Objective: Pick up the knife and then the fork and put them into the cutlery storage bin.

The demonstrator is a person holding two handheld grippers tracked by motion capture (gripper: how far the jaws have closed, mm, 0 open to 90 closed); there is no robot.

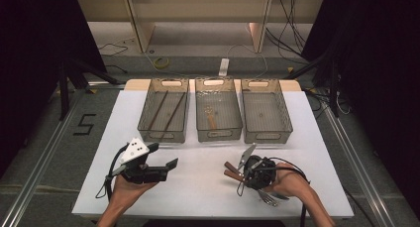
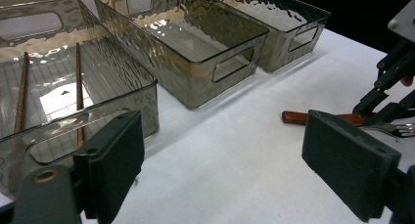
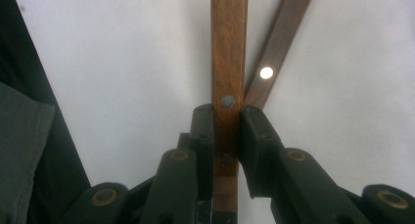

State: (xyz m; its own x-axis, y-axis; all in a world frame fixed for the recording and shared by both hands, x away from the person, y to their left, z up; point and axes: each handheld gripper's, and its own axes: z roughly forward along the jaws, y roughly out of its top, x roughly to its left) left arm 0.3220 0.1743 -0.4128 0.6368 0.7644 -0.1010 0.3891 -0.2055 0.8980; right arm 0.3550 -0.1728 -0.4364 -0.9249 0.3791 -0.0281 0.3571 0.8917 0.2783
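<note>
While the right gripper (image 3: 226,136) clamps a wooden handle (image 3: 228,48), open table (image 1: 198,187) surrounds it.

This is a lab or recording studio, not a home. A white table (image 1: 198,187) stands on grey floor, black curtains (image 1: 29,48) hanging to either side of it. Beyond the table, loose cables (image 1: 158,62) and a power strip (image 1: 224,67) lie on the floor. Left of the table, black tape (image 1: 85,124) marks a "5", with metal rails (image 1: 39,162) alongside.
</note>
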